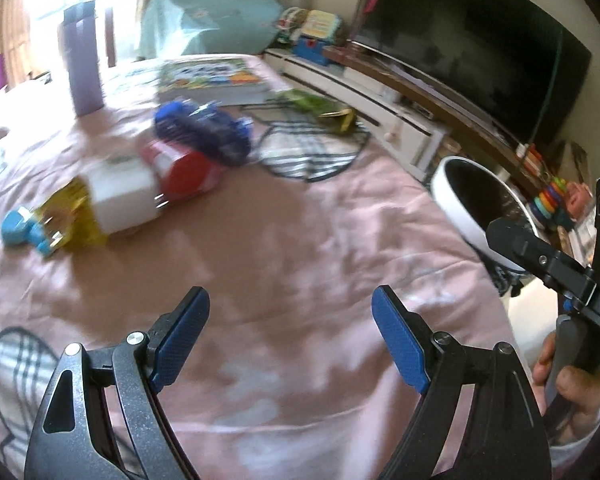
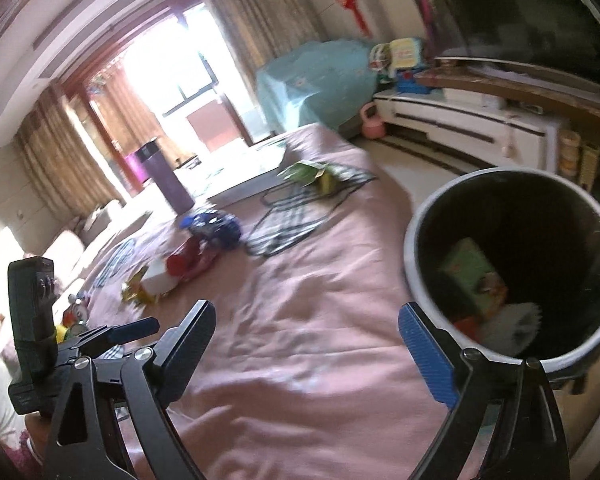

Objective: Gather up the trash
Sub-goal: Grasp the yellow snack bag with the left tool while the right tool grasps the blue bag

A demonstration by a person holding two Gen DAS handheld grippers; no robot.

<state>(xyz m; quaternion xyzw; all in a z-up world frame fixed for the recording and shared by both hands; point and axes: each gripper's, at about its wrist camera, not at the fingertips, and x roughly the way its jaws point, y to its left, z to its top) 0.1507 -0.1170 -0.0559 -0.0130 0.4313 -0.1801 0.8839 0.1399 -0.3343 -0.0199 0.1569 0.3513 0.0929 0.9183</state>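
Observation:
Trash lies on a pink cloth (image 1: 300, 248): a blue wrapper (image 1: 204, 128), a red packet (image 1: 184, 170), a white carton (image 1: 120, 196), a yellow wrapper (image 1: 68, 216) and a green wrapper (image 1: 316, 106). My left gripper (image 1: 290, 320) is open and empty, well short of them. The white bin (image 2: 416, 236) with a black liner stands at the right; a green box (image 2: 476, 276) and other scraps lie inside. My right gripper (image 2: 306, 328) is open and empty, its right finger next to the bin rim. The same trash pile shows in the right wrist view (image 2: 188, 256).
A purple flask (image 1: 82, 60) stands at the far left, a picture book (image 1: 212, 74) behind the trash, a blue toy (image 1: 20, 228) at the left. A TV (image 1: 480, 40) and white cabinet (image 1: 340, 80) run along the right. A teal-covered object (image 2: 320, 80) is at the back.

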